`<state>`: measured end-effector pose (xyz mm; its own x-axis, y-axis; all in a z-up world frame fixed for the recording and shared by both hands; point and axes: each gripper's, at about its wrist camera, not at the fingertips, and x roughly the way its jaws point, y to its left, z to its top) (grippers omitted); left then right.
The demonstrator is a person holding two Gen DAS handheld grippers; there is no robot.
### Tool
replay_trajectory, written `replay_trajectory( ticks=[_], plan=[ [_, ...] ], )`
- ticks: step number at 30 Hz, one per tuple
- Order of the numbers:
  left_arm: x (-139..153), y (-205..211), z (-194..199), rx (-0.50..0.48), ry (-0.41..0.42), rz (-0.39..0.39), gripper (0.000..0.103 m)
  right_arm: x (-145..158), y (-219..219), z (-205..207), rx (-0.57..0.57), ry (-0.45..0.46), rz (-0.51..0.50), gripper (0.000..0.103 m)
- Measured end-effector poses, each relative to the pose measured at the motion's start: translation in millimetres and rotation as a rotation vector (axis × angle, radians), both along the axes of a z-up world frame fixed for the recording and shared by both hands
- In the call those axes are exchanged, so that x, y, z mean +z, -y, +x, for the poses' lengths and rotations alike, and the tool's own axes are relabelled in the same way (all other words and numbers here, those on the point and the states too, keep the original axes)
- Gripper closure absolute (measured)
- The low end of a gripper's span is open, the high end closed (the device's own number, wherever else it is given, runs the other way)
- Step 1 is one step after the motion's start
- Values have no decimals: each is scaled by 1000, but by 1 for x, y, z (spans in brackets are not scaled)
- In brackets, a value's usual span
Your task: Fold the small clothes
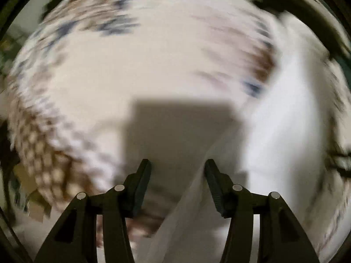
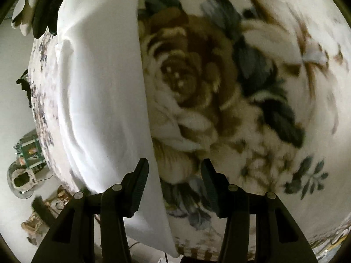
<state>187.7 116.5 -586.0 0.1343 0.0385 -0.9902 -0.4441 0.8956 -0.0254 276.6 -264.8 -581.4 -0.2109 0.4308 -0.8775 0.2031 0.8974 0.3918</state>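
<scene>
A white garment (image 2: 98, 92) lies on a floral blanket (image 2: 219, 92); its straight edge runs down the middle-left of the right wrist view. My right gripper (image 2: 174, 168) is open, its jaws astride that edge just above the cloth. In the blurred left wrist view the white garment (image 1: 274, 135) lies to the right, with an edge passing between the fingers. My left gripper (image 1: 177, 168) is open over the blanket (image 1: 131, 70), holding nothing.
The blanket's edge falls off at the left of the right wrist view, where a round container (image 2: 22, 179) and small clutter (image 2: 39, 217) sit below. Dark cloth (image 2: 46, 4) lies at the top left. A checked border (image 1: 41, 153) marks the blanket's edge.
</scene>
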Motion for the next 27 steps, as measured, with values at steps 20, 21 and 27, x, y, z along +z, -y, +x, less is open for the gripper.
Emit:
replay_trajectory(
  ticks=[20,21,27],
  plan=[
    [-2,-27,-152,-224,-96,-281,55,-42,-53,-299,-148,-318,140,51],
    [7,-35,-154,-222,-65,-288,55,-37,-53,-306,-183,-307,143,51],
    [9,-68,-155,-296,-53,-263,55,-24,-63,-341,-273,-252,106,51]
  ],
)
